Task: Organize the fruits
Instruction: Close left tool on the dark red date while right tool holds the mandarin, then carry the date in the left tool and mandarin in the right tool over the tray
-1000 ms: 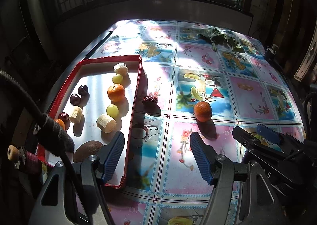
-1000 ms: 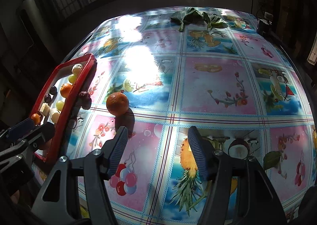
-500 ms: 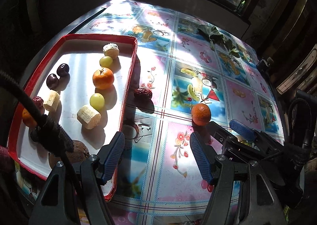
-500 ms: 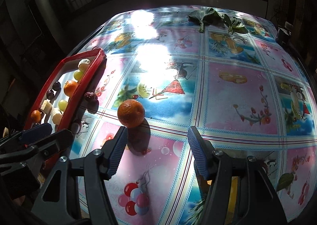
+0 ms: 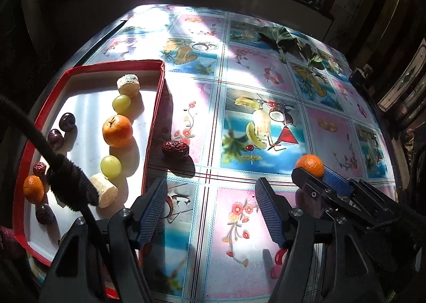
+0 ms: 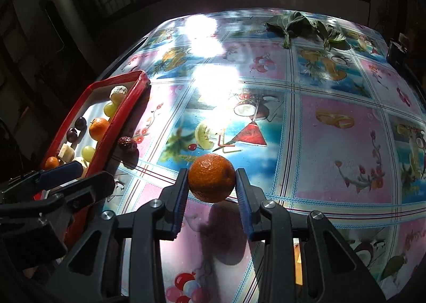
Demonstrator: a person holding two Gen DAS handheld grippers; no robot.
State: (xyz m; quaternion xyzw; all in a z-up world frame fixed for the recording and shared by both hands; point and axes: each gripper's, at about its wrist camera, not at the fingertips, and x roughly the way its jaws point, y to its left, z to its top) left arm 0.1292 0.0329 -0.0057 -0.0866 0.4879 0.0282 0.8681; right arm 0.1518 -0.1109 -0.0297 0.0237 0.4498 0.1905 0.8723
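The right gripper (image 6: pixel 211 185) was seen nearest in the right wrist view. An orange (image 6: pixel 212 177) was held between its two blue pads, and both pads were pressed against the fruit while the jaws were closing. The orange was at the tips of the fingers, just above a pink square of the tablecloth (image 6: pixel 340 148), and its dark shadow was thrown on the cloth below it.

The left gripper (image 5: pixel 210 209) was seen nearest in the left wrist view. Its jaws were spread wide and nothing was held between them. Only the flowered cloth was seen in the gap.

A little farther off, a wrinkled red date (image 5: pixel 175 149) was left lying on the cloth, just beside the outer wall of the red tray (image 5: pixel 153 127) and not inside it.

Inside the tray, fruits were laid out in rows. A banana piece (image 5: pixel 105 193), a green grape (image 5: pixel 110 166), a bigger orange (image 5: pixel 117 131), a second green grape (image 5: pixel 121 104) and another banana piece (image 5: pixel 128 85) were set in one line. Two dark plums (image 5: pixel 60 131) and a small orange (image 5: pixel 33 189) were placed along the left side.

Farthest away, some green leaves (image 6: pixel 300 25) were left on the back part of the table.
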